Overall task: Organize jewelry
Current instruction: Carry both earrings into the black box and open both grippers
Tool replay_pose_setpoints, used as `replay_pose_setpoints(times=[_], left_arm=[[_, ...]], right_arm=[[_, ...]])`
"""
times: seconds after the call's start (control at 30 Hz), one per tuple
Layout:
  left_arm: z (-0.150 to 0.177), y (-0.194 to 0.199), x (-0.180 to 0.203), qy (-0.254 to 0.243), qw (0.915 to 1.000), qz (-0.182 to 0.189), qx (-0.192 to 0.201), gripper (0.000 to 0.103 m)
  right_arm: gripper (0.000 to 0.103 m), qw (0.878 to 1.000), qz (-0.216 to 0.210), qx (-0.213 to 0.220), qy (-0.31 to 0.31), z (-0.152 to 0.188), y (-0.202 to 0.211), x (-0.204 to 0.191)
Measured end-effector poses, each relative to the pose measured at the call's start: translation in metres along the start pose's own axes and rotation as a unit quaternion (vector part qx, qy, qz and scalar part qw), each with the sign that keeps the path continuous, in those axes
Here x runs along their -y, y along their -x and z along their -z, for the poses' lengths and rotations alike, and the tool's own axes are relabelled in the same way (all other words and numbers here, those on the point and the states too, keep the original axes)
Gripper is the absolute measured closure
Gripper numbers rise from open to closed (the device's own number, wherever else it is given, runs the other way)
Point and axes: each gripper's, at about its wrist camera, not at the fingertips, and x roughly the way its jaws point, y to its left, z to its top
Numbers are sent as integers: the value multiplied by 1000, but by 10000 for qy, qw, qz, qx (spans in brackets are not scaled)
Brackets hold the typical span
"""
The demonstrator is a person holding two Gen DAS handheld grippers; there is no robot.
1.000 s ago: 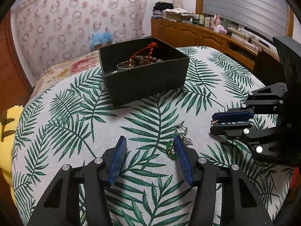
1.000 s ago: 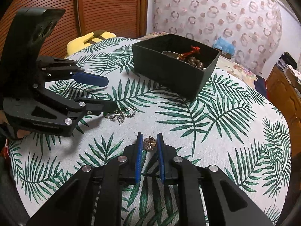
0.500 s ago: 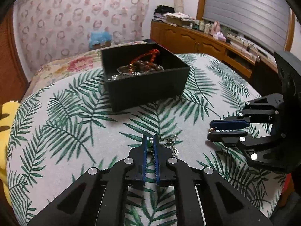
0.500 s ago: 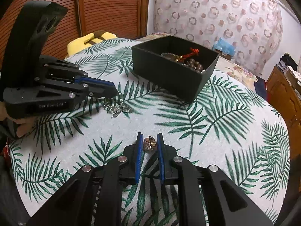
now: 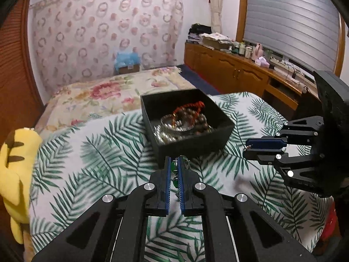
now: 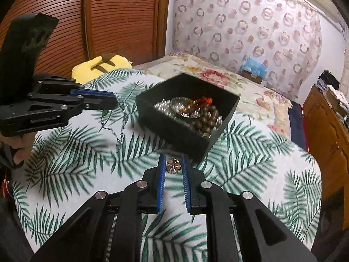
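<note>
Grippers number two: left gripper [image 5: 174, 170] clamps a green-stone chain [image 6: 113, 124] at frame centre, right gripper [image 6: 173, 168] clamps one brooch [image 6: 173, 166]. One box [image 5: 192, 146] above holds beads and bangles.

Round table under a palm-leaf cloth [image 5: 91, 152], with an open black box [image 5: 192, 144] of jewelry on it.

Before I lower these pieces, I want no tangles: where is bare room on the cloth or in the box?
The leaf-print cloth is bare right of the black box, and also between the box and the yellow plush. The box is crowded with beads and bangles; only its far corner shows floor. The chain hangs from the left hand-held gripper close beside the box.
</note>
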Motion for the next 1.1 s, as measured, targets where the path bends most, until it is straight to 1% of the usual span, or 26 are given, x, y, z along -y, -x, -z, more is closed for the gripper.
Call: replay_pose_setpoints(times=[0.1, 0.3, 0.43, 0.63, 0.67, 0.7, 0.73, 0.83, 1.1], left_arm=[[-11, 3, -4, 4, 10000, -38, 67, 98], [-31, 5, -10, 33, 9998, -43, 188, 98], [-41, 2, -10, 53, 9997, -62, 231, 98], [-54, -6, -8, -29, 9996, -145, 248, 98], [-55, -7, -7, -35, 9996, -154, 249, 98], [-57, -9, -6, -38, 9995, -164, 248, 98], [-60, -11, -6, -41, 9995, -171, 248, 98], [-65, -17, -5, -59, 9994, -207, 261, 98], [-83, -26, -2, -111, 9989, -311, 337, 98]], right_arm=[[86, 10000, -2, 67, -66, -12, -3, 8], [86, 9989, 2, 266, -390, -33, -10, 31], [86, 9983, 4, 283, -516, -41, -19, 40], [85, 9981, -34, 328, -529, -48, -27, 43], [80, 9979, -24, 345, -543, -48, -27, 44], [67, 9977, -24, 360, -568, -48, -26, 45], [63, 9973, -28, 384, -622, -47, -25, 47], [62, 9961, -20, 429, -767, -45, -22, 52], [62, 9959, 48, 477, -762, -31, -11, 53]])
